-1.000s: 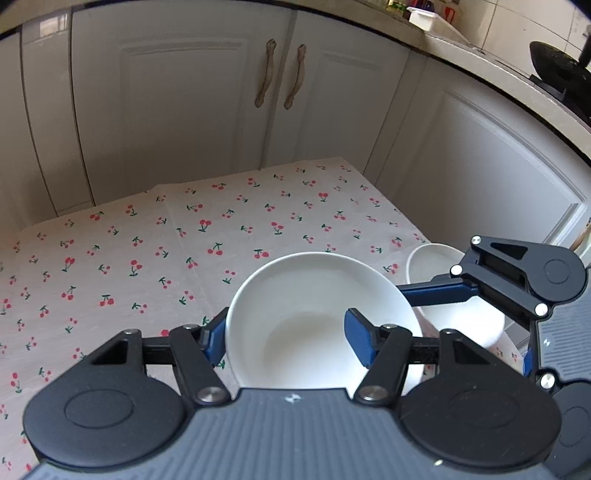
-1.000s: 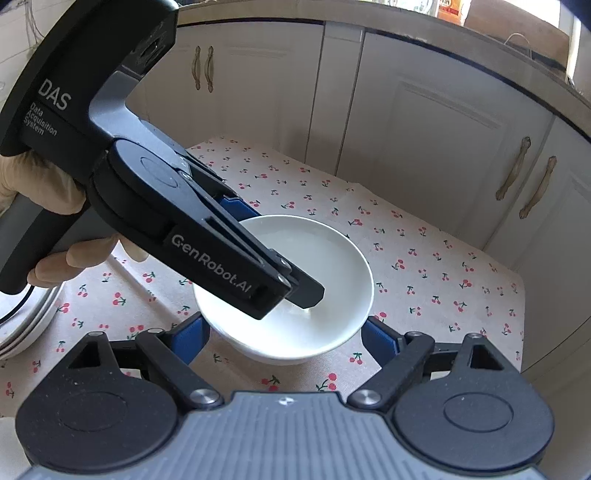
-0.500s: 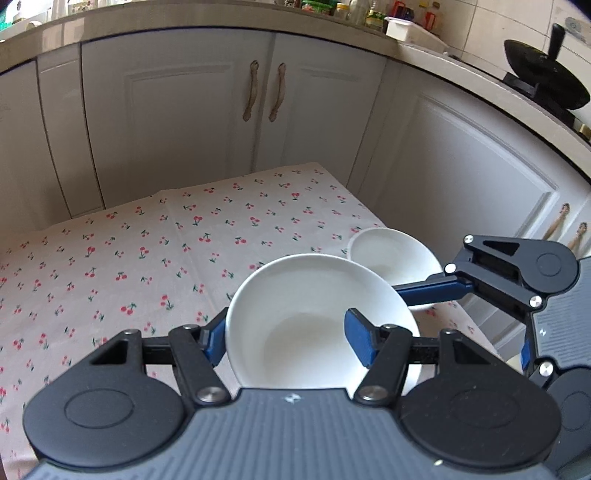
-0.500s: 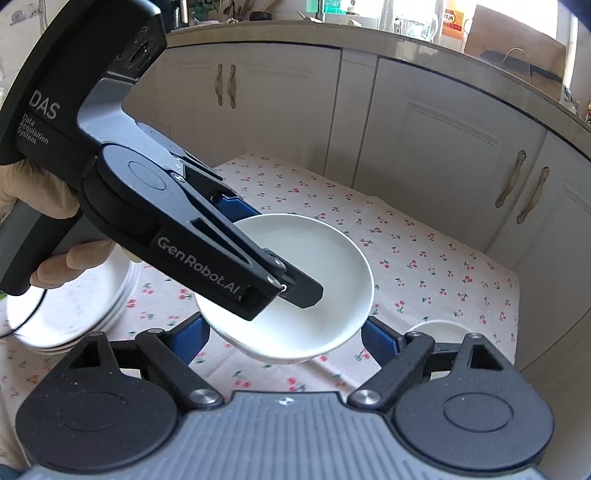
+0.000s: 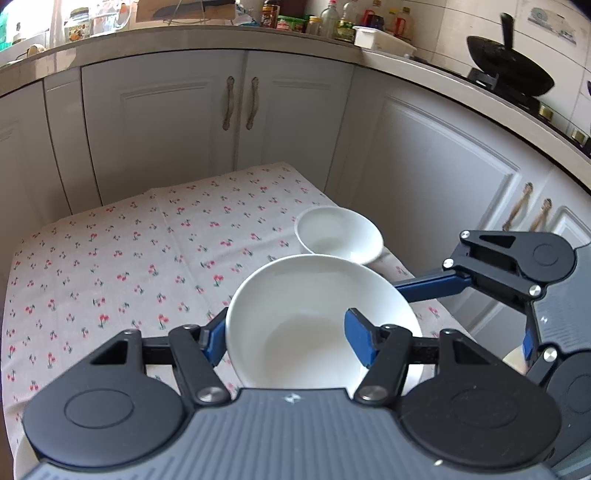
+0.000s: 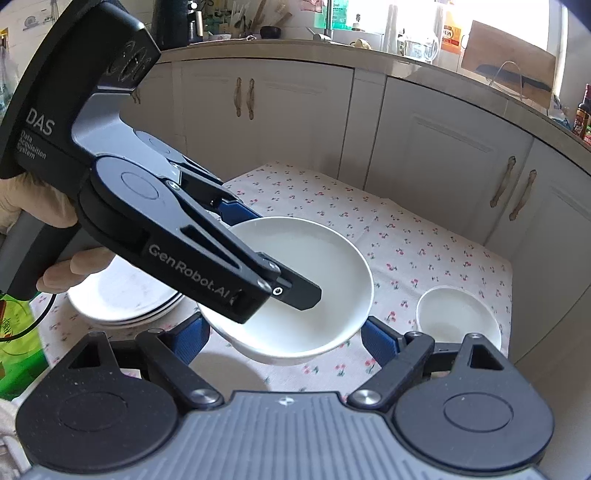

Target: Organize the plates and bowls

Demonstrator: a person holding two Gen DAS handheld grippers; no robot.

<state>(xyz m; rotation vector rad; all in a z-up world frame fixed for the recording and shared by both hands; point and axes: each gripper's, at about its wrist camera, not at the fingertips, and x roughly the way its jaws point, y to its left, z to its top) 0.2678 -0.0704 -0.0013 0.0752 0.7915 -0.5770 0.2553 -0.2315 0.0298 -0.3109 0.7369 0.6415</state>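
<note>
A large white bowl hangs above the cherry-print tablecloth, held by both grippers. My left gripper is shut on its near wall, with one blue pad outside the rim and the other inside the bowl. My right gripper is shut across the bowl's underside, a pad on each side. A small white bowl stands on the cloth near the table's right edge. A stack of white plates lies to the left, partly hidden behind the left gripper.
White cabinet doors close in behind and to the right of the table. The counter above carries bottles and a black wok. A gloved hand holds the left gripper. A green packet lies at the left edge.
Both grippers have risen and drawn back with the large bowl between them. The small bowl and the plate stack have come into fuller view. Neither grip has changed.
</note>
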